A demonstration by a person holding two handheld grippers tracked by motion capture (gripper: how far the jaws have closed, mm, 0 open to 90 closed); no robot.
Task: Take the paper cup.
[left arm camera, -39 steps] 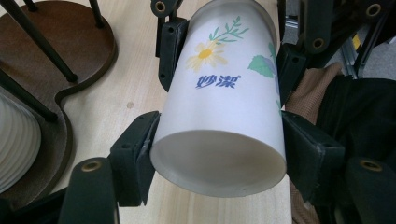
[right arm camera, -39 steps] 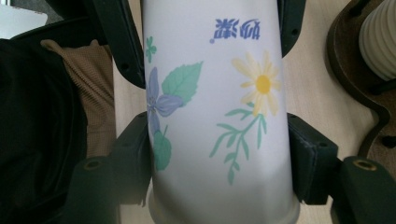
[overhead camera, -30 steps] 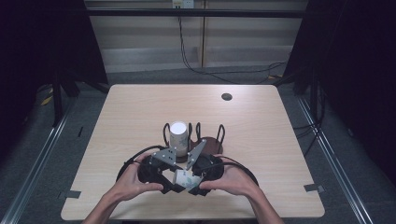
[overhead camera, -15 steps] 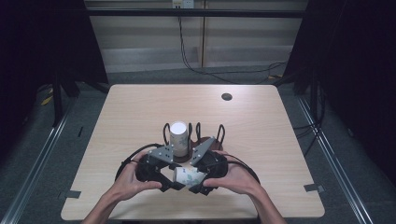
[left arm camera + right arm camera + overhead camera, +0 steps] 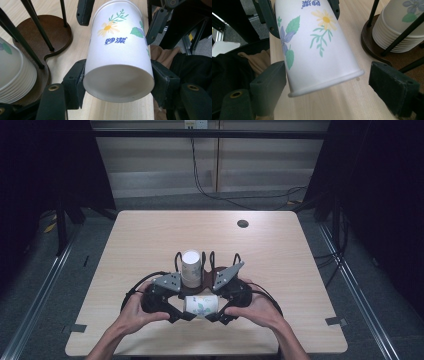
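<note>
Paper cup (image 5: 200, 304) with flower print lies sideways, held just above the desk (image 5: 150, 240) near its front edge, between the two tools. Left tool (image 5: 181, 314) clamps the cup's base end: in the left gripper view both pads press the cup (image 5: 119, 53) walls, one each side, recessed bottom facing the camera. Right tool (image 5: 214, 316) sits at the cup's rim end with jaws wide; in the right gripper view the left pad (image 5: 270, 85) is at or just beside the cup (image 5: 312, 47) wall, contact cannot be told, the right pad (image 5: 394, 87) well apart from the rolled rim, so no grip there. Person's left hand (image 5: 134, 312) and right hand (image 5: 255, 310) wrap the tool bodies, forearms coming in from the bottom. Just behind the held cup stands a dark wooden cup holder (image 5: 212, 270) with upright black rods, round brown base on the desk. One compartment carries a stack of nested cups (image 5: 191, 268), upside down, same flower print; stack is near the held cup, not touching. Small dark round spot (image 5: 243, 224) far side of the desk, right of centre. Black cables trail from both tools.
</note>
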